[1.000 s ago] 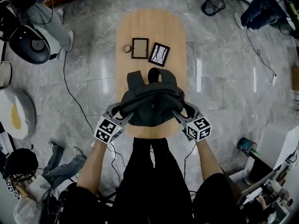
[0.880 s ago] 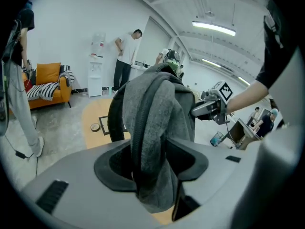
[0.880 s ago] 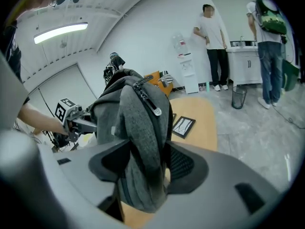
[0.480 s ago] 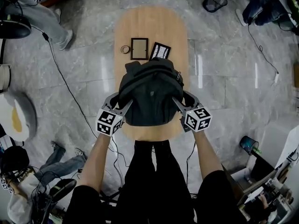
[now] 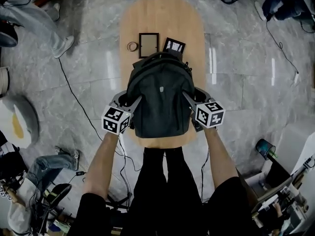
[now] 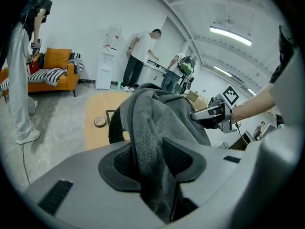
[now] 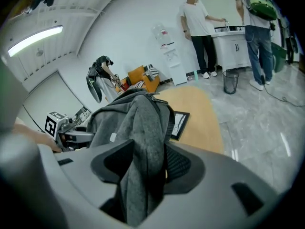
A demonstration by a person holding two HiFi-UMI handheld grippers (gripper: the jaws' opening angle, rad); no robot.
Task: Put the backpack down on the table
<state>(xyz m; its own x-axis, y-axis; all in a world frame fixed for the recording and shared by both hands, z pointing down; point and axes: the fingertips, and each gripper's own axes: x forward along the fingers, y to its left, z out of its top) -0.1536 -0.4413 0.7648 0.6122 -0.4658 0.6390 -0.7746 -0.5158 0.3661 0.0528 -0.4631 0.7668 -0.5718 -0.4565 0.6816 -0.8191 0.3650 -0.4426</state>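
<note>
Two pinches: my left gripper [image 5: 129, 101] and right gripper [image 5: 192, 97] each clamp backpack [image 5: 161, 95] fabric, jaws just closing further, over the bench's [image 5: 162, 23] near end.

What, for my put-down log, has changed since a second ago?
The dark grey fabric backpack went from a bunched heap to spread front-up, reaching the small picture frame. Left gripper and right gripper, jaws just closing further, still grip its sides. Empty black frame, tape ring, oval wooden table unchanged.
</note>
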